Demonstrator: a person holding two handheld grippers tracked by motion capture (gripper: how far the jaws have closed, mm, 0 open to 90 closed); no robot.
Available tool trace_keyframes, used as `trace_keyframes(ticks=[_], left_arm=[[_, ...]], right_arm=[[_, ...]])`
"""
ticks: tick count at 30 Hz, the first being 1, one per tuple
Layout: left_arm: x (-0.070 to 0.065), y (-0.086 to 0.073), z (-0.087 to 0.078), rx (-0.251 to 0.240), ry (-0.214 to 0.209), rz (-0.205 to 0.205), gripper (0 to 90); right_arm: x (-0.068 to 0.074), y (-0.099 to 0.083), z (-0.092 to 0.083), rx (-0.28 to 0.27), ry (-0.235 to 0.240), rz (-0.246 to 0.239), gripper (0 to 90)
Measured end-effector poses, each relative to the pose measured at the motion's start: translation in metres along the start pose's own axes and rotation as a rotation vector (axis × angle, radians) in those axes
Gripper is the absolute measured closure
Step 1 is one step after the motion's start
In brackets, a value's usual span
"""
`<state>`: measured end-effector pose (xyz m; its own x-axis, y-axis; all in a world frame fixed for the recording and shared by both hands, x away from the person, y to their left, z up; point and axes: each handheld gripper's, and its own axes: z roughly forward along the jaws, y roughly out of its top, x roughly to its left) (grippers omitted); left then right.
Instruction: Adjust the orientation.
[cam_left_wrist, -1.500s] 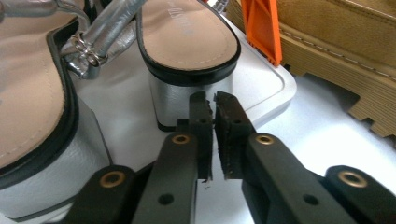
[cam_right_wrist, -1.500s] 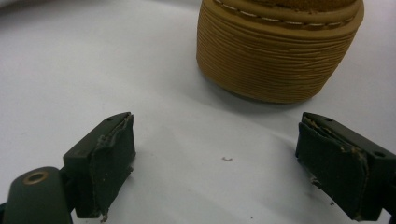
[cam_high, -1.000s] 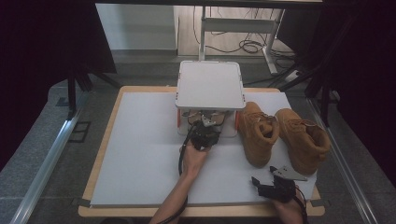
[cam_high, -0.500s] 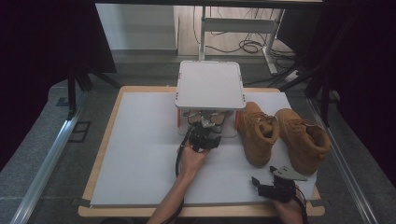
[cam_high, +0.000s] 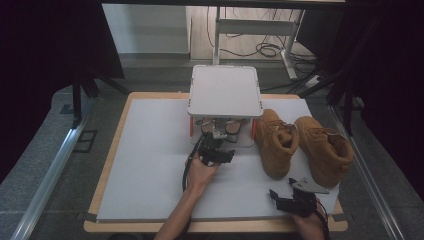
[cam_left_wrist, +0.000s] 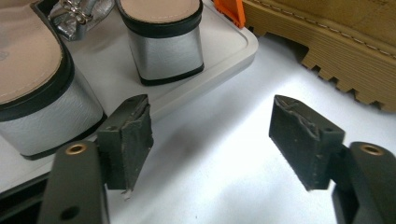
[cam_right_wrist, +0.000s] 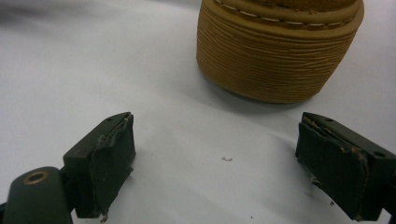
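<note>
The left gripper (cam_left_wrist: 210, 135) is hovering at the shelf rack's (cam_high: 225, 90) six o'clock edge, jaws just opening wide, empty, silver sandals (cam_left_wrist: 163, 46) ahead; the right gripper (cam_right_wrist: 215, 163) is gaping empty below the boots (cam_high: 275, 142).

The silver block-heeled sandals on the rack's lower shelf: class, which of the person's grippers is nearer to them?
Left. The left gripper sits open at the shelf's front edge, right by the sandals. The right gripper rests near the table's front edge, by the tan boots.
</note>
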<state>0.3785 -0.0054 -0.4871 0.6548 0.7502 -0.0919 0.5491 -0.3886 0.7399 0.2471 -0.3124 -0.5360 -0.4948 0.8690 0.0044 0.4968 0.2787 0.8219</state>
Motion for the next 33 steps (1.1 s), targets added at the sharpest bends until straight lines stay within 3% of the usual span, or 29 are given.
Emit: trace_keyframes(ticks=[11,16,26,33], left_arm=[[0.003,-0.007,-0.014,-0.035,-0.029,0.034,19.3],[0.005,-0.01,-0.018,-0.011,-0.024,0.075,14.9],[0.01,-0.02,-0.024,-0.006,-0.095,0.072,11.5],[0.014,-0.024,-0.038,-0.015,-0.108,0.073,11.3]], right_arm=[[0.0,0.0,0.0,0.0,0.0,0.0,11.7],[0.0,0.0,0.0,0.001,0.0,0.0,11.7],[0.0,0.0,0.0,0.001,0.0,-0.001,11.7],[0.0,0.0,0.0,0.001,0.0,-0.001,11.7]])
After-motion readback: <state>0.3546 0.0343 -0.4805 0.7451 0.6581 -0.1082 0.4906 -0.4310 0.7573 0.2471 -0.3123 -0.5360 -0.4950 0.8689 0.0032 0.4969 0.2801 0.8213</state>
